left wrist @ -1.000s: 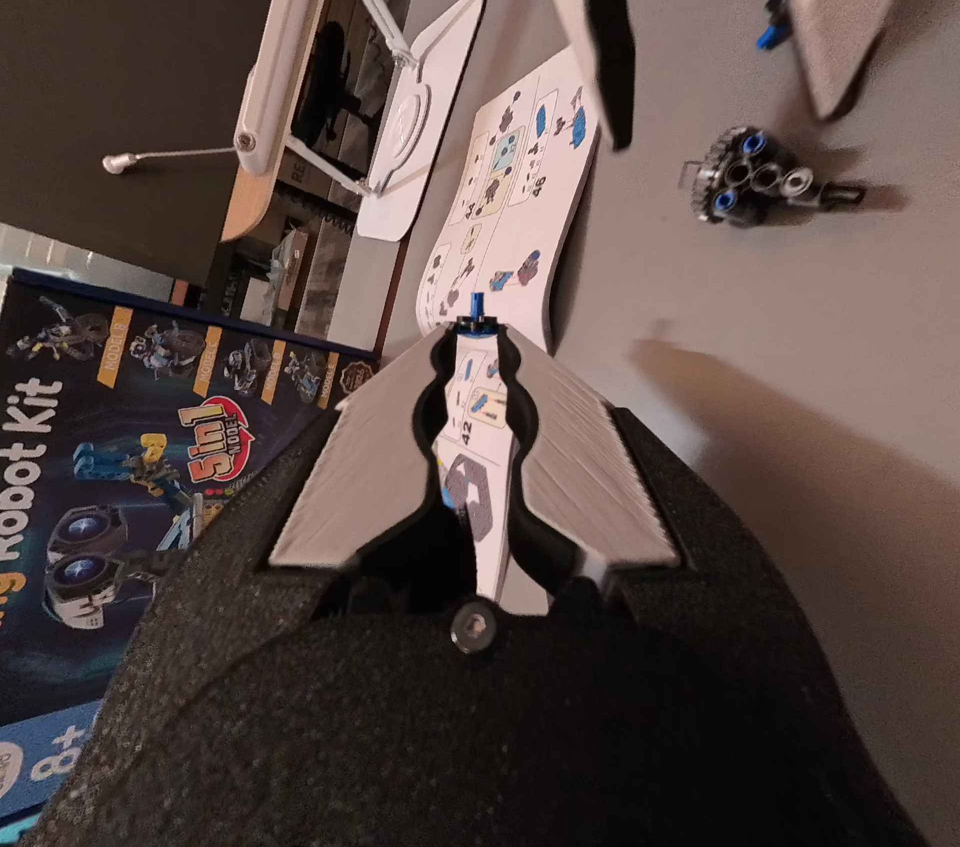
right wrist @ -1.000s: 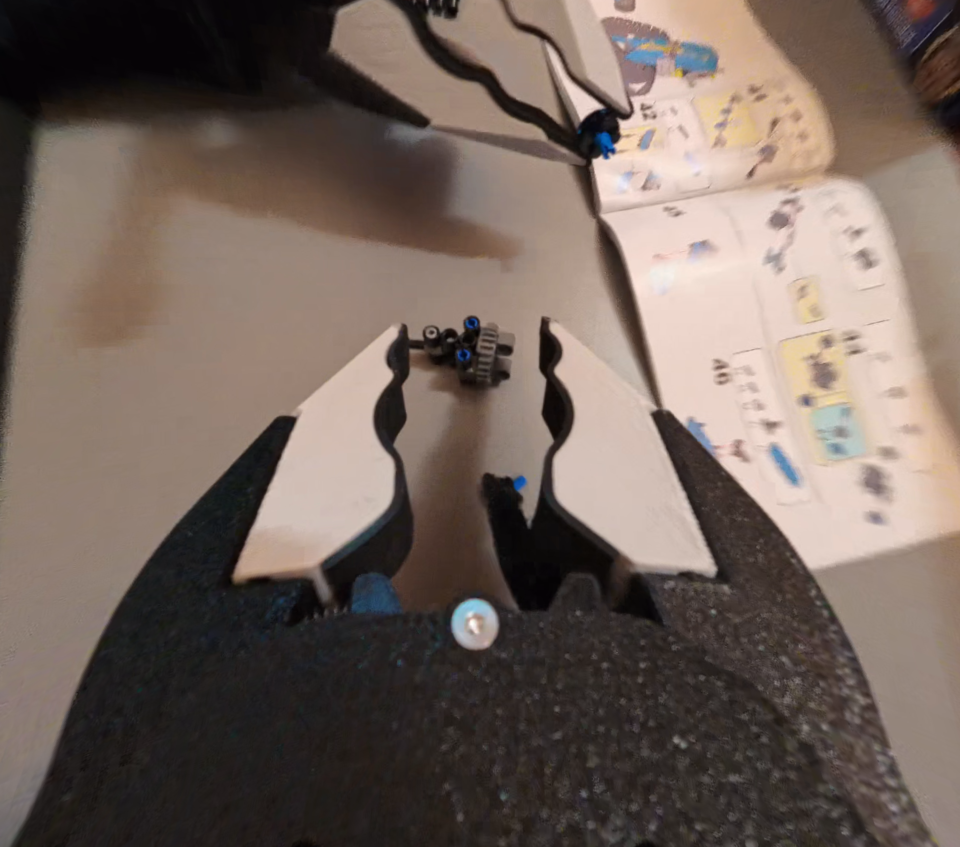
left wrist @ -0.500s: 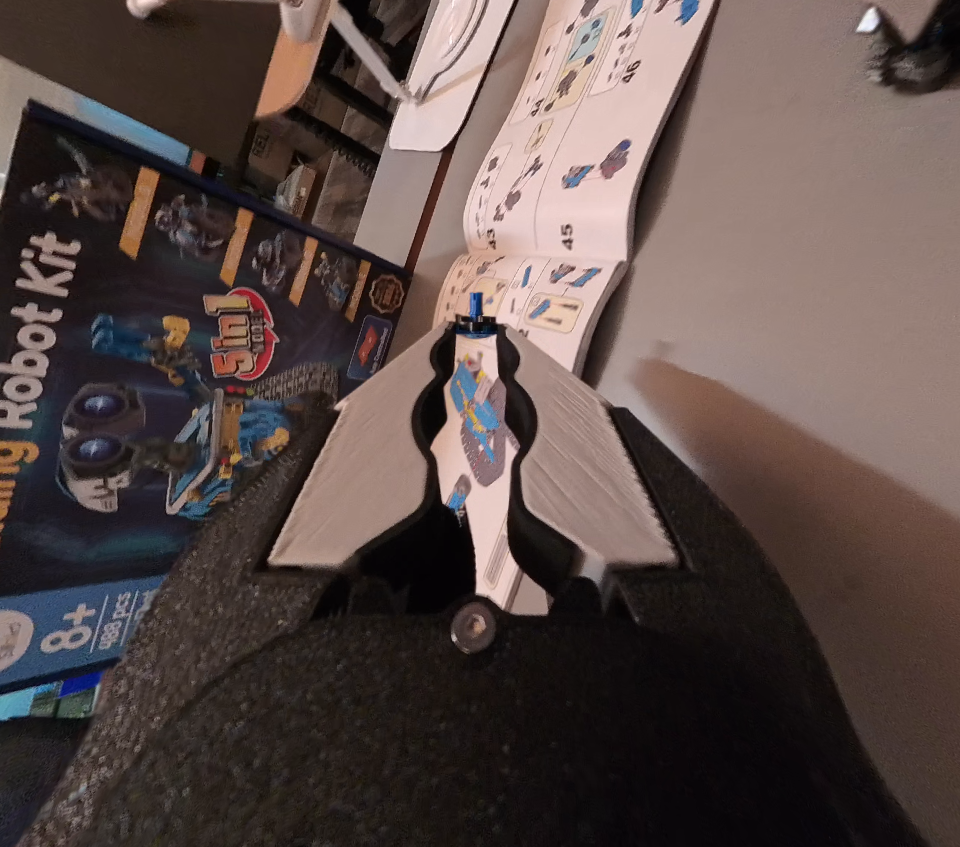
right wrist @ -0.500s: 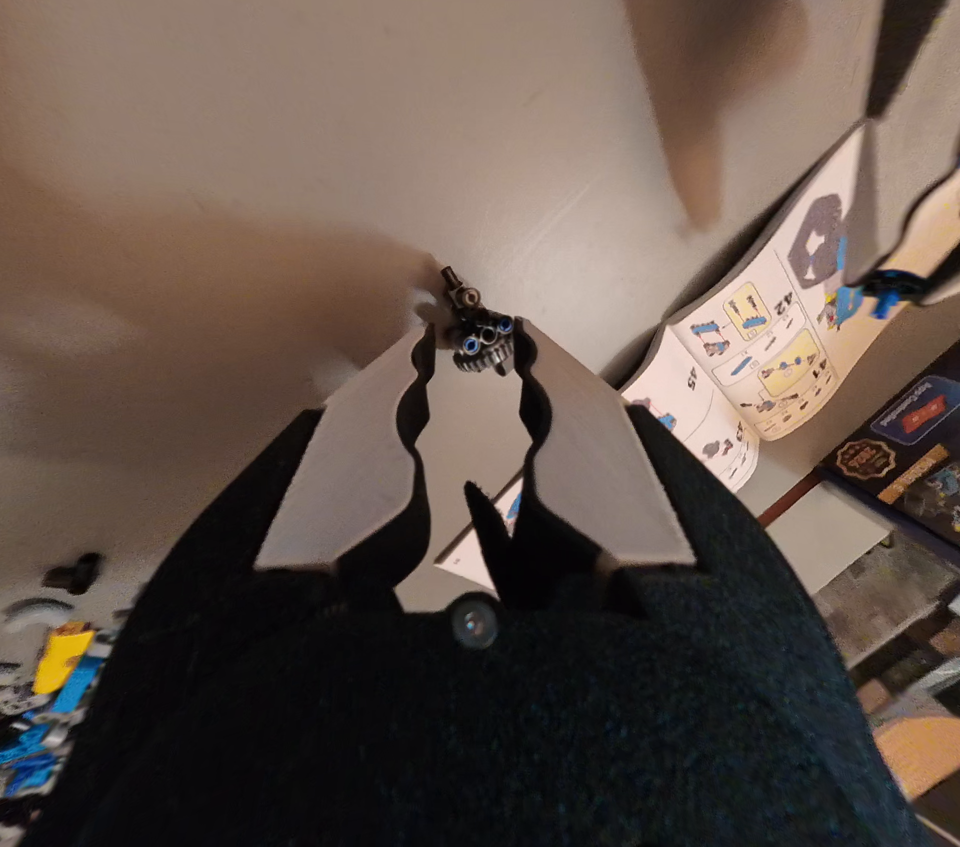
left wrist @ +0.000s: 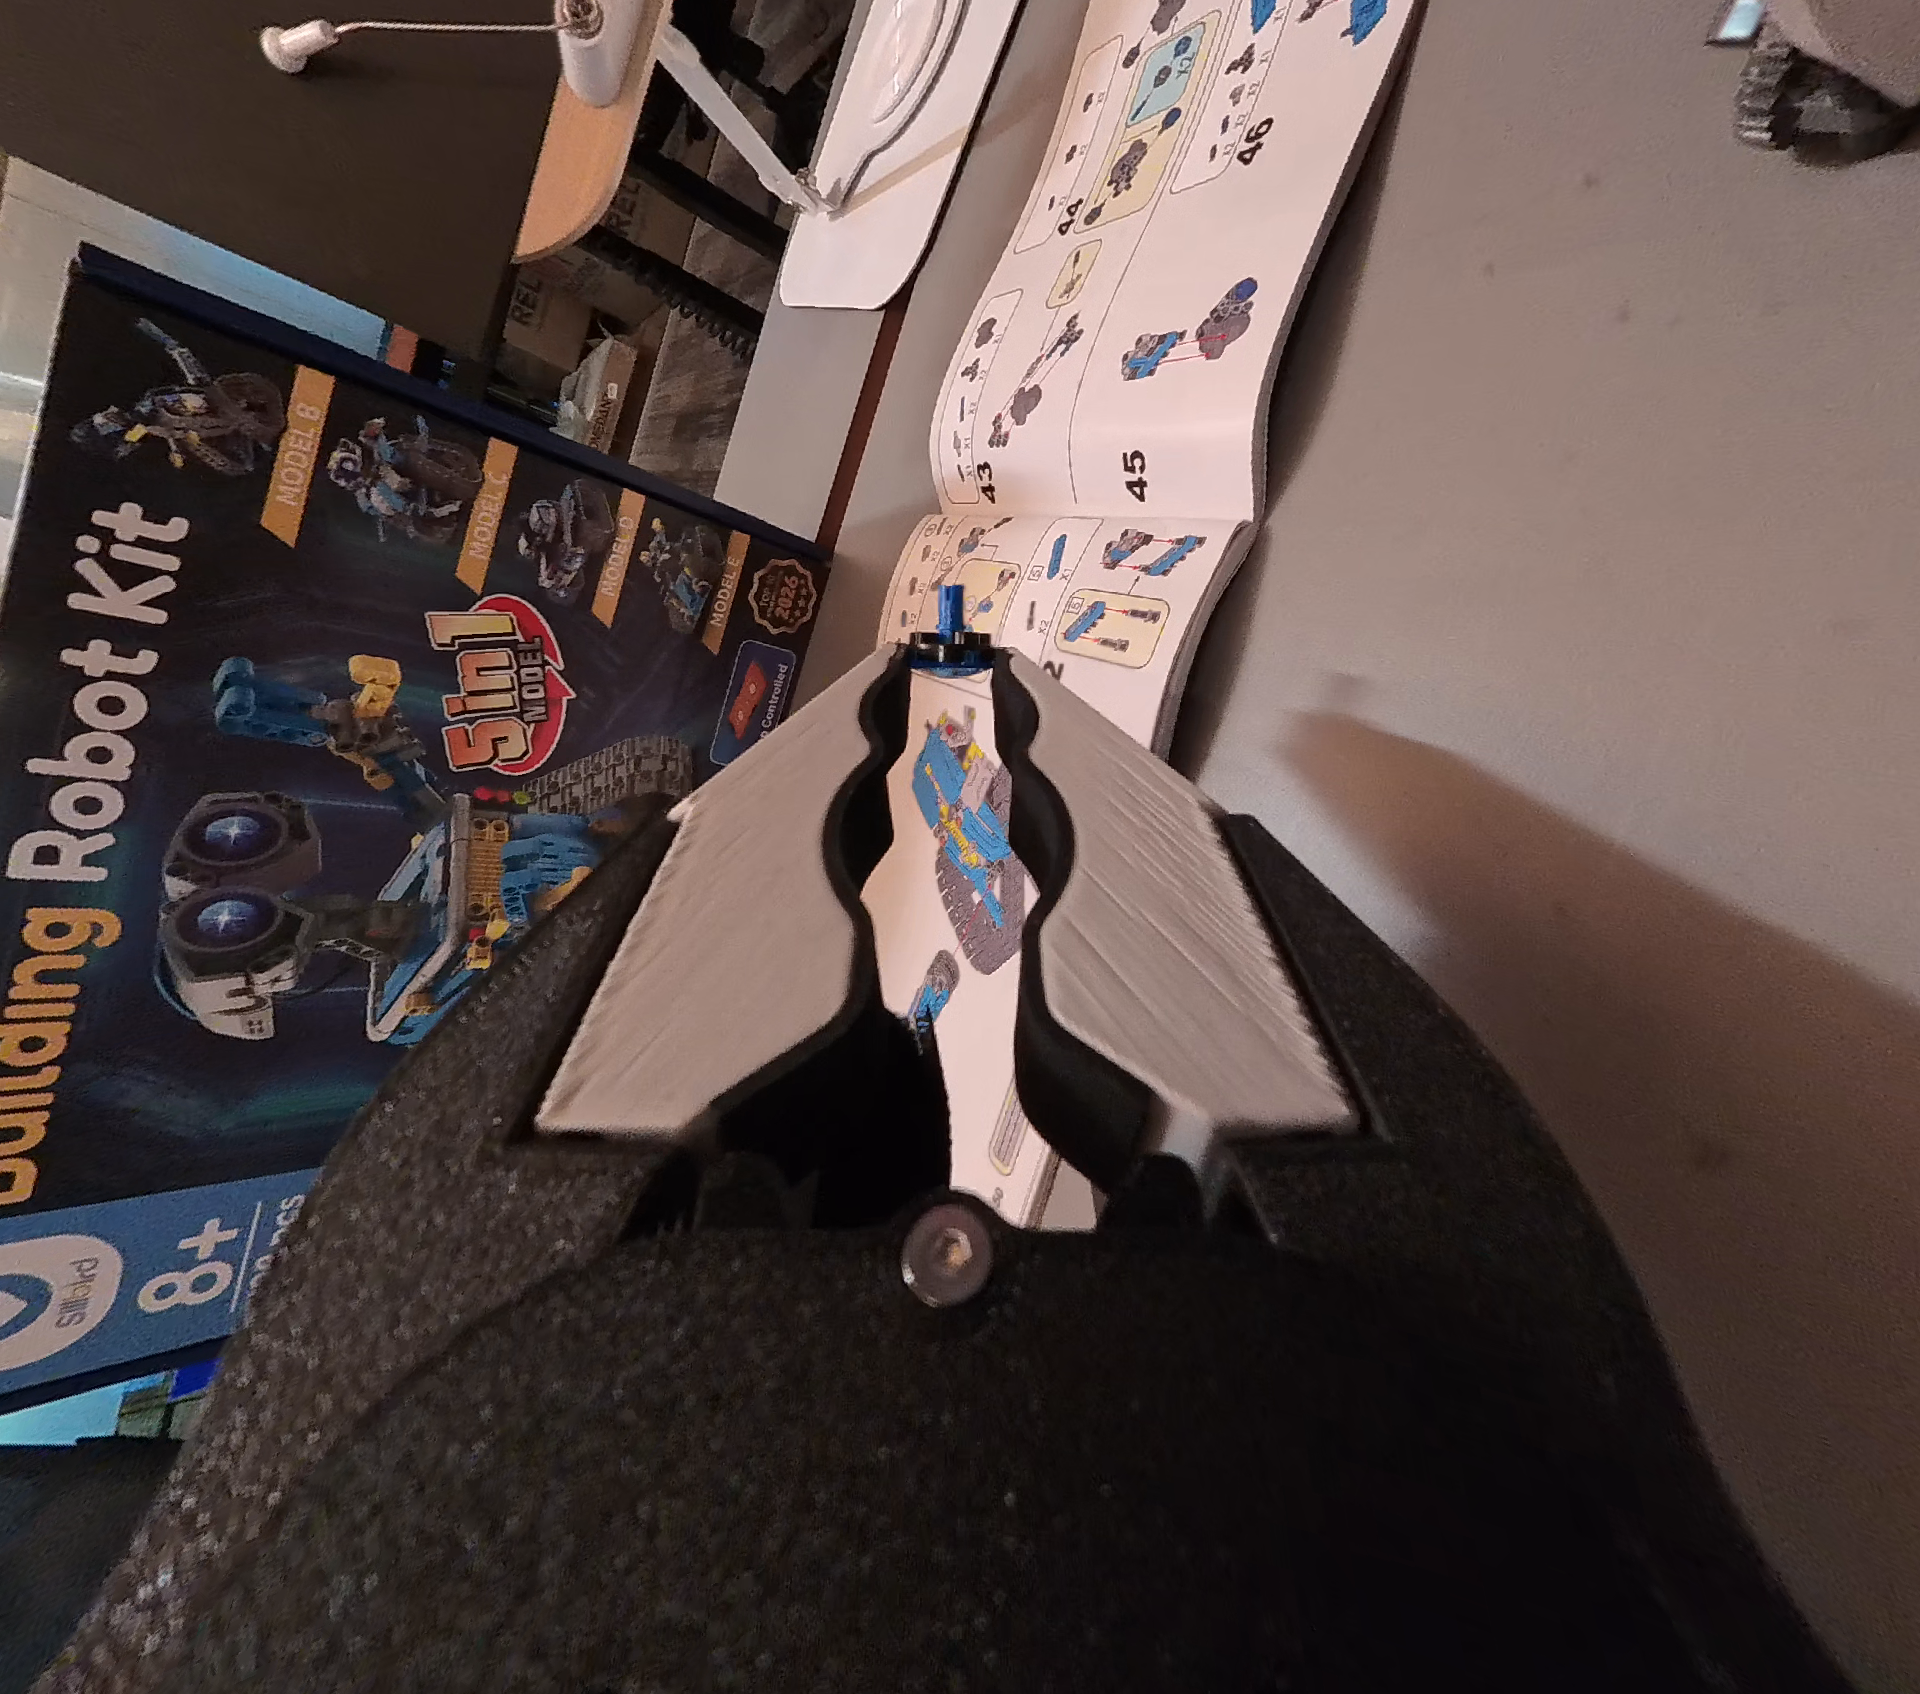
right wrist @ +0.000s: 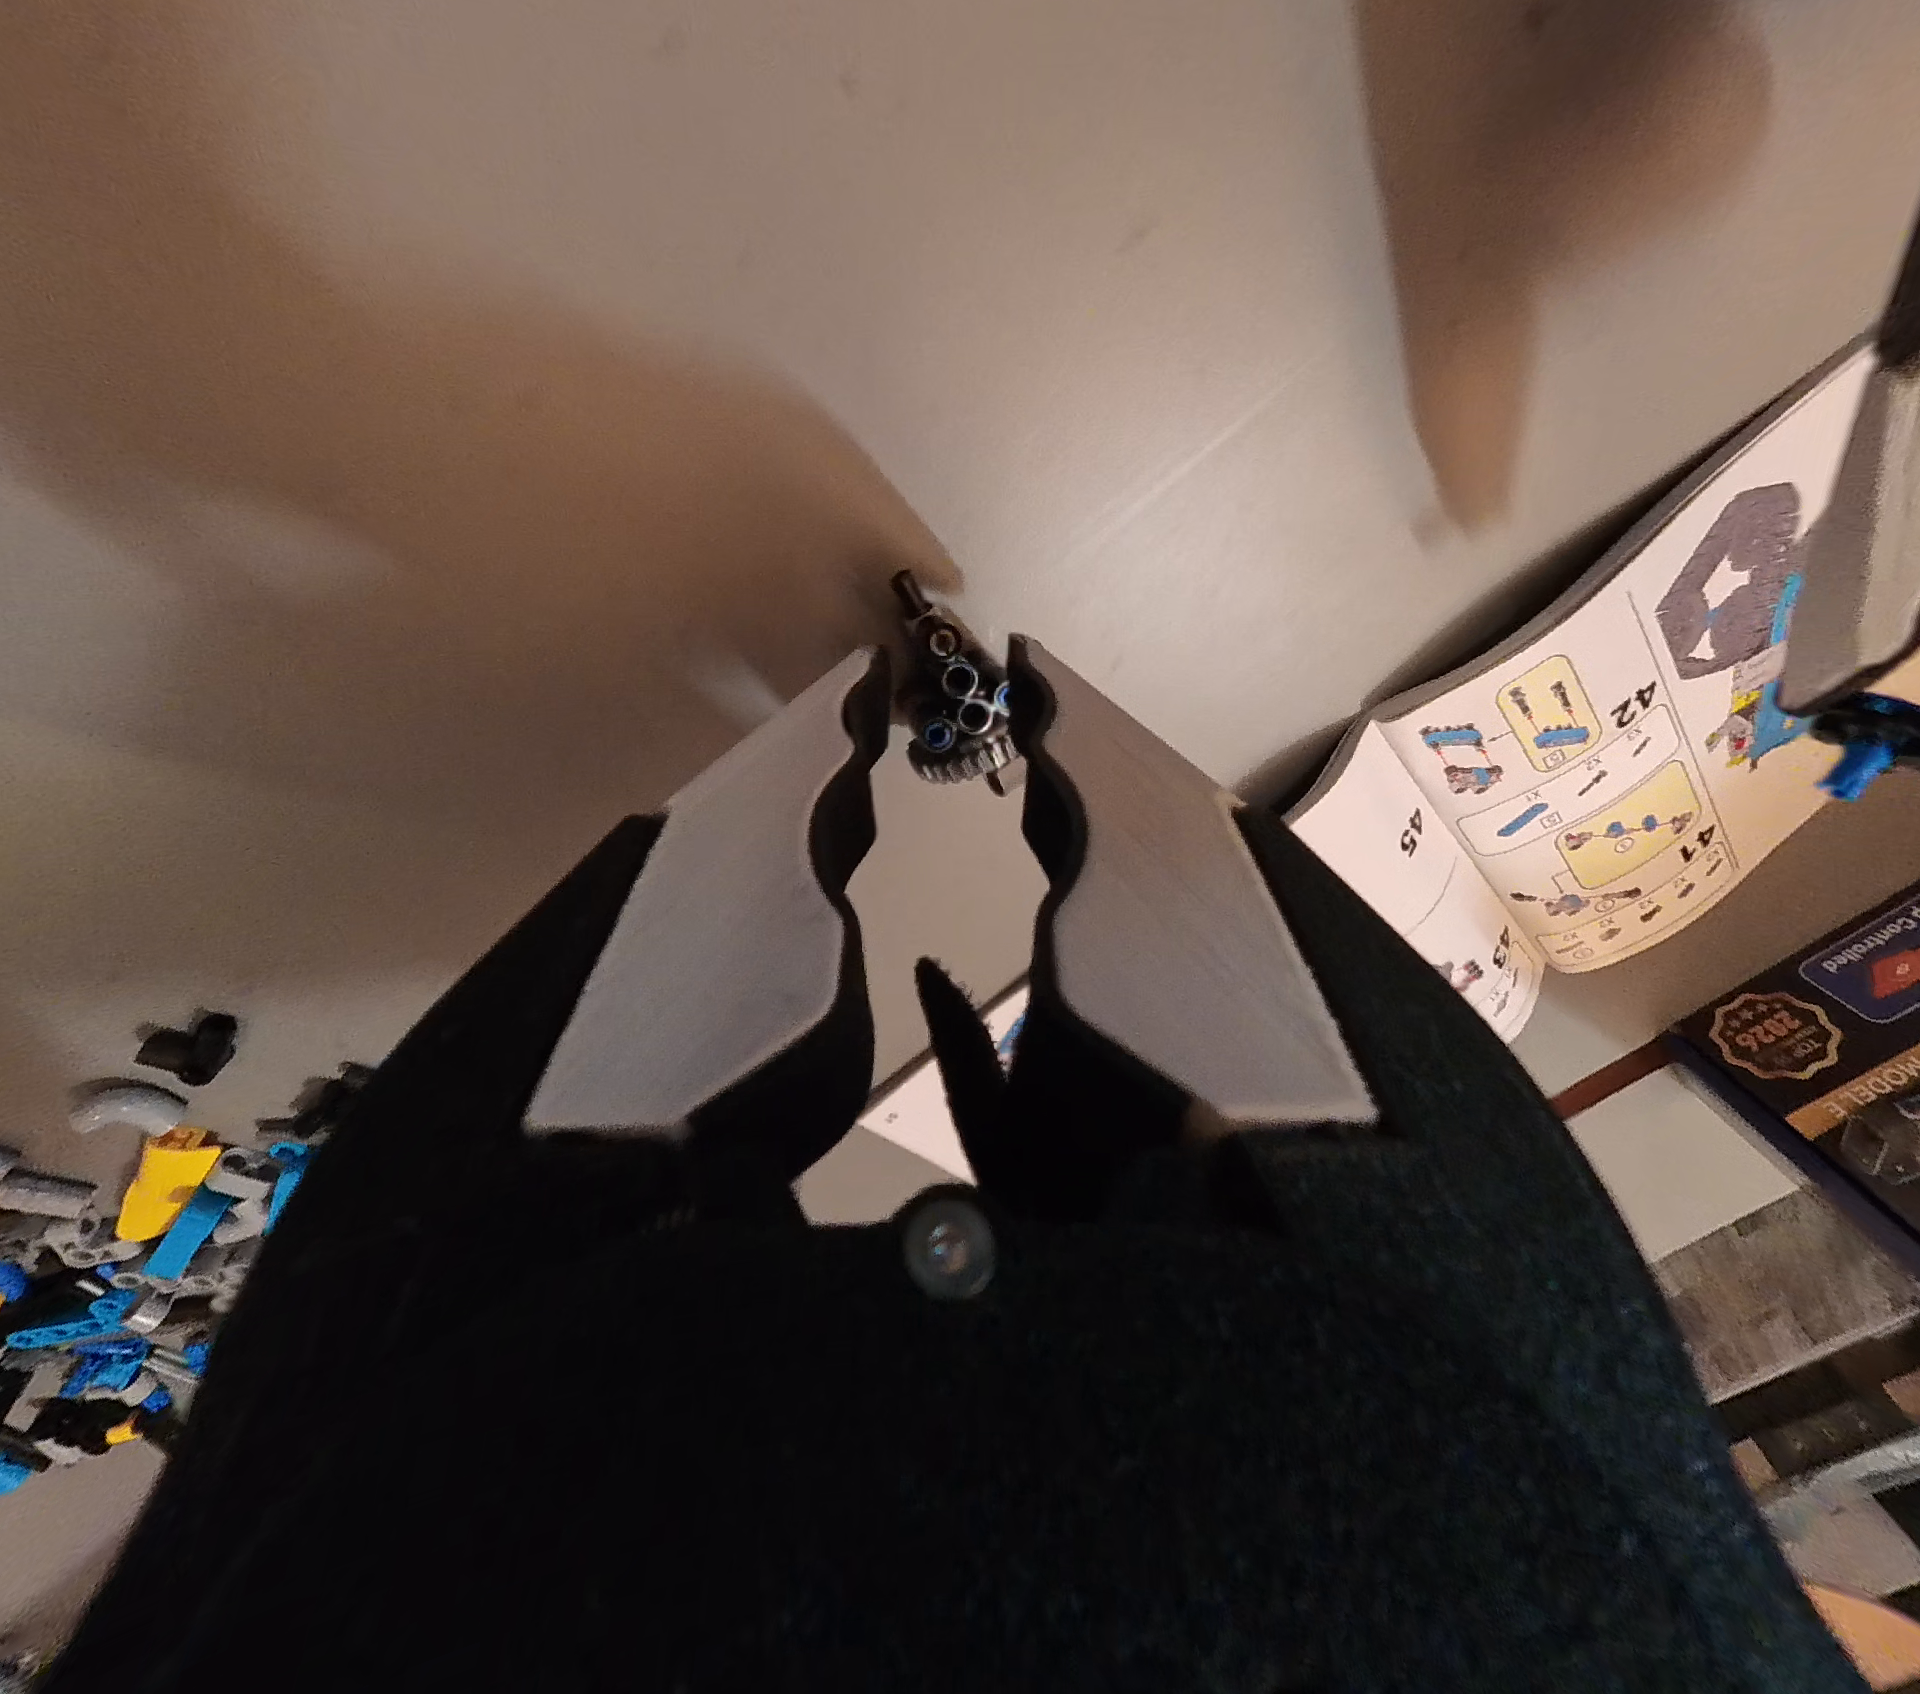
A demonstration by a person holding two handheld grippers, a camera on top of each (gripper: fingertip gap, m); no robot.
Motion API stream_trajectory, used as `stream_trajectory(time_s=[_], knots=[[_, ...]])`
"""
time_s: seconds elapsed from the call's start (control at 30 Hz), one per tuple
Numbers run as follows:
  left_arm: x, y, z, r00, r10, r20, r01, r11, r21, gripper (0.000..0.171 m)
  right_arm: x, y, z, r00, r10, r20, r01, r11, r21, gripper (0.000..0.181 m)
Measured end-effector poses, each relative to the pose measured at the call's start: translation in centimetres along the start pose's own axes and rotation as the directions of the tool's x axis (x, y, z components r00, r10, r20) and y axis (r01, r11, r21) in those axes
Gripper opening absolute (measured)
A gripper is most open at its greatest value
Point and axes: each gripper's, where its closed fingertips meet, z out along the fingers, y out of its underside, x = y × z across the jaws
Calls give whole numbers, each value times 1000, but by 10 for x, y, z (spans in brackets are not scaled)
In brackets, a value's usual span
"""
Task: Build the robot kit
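Jaws of the left gripper pinch a small black-and-blue piece. Right gripper jaws clamp a geared assembly. An instruction booklet lies at 3 o'clock.

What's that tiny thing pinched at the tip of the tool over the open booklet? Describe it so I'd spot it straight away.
Start at the open instruction booklet lying on the grey table, beside the dark kit box. The left tool is over the booklet's near page, its tips shut on a small blue pin with a dark round collar. It is the only loose part there; the geared cluster sits in the right tool.
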Motion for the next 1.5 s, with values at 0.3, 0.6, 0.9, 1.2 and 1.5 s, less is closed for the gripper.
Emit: stream_trajectory(time_s=[0.3,0.6,0.9,1.2,1.5], knots=[[1,0,0,1000,-8,-9,8,1000,0,15,4,13,13,1000,11,-10,-12,996,-91,7],[-11,-82,-47,915,-313,-255,377,887,266,15,62,-38,-166,706,692,151,-455,280,845,6],[-39,-203,-134,897,-88,-433,240,919,312,15,14,-47,-263,672,728,138,-98,-98,990,7],[-46,-242,-164,891,79,-447,2,984,178,14,-7,-56,-281,659,751,38,-39,-16,999,6],[-34,-258,-165,858,39,-512,-23,999,37,15,-25,-52,-289,660,751,13,-28,7,1000,7]])
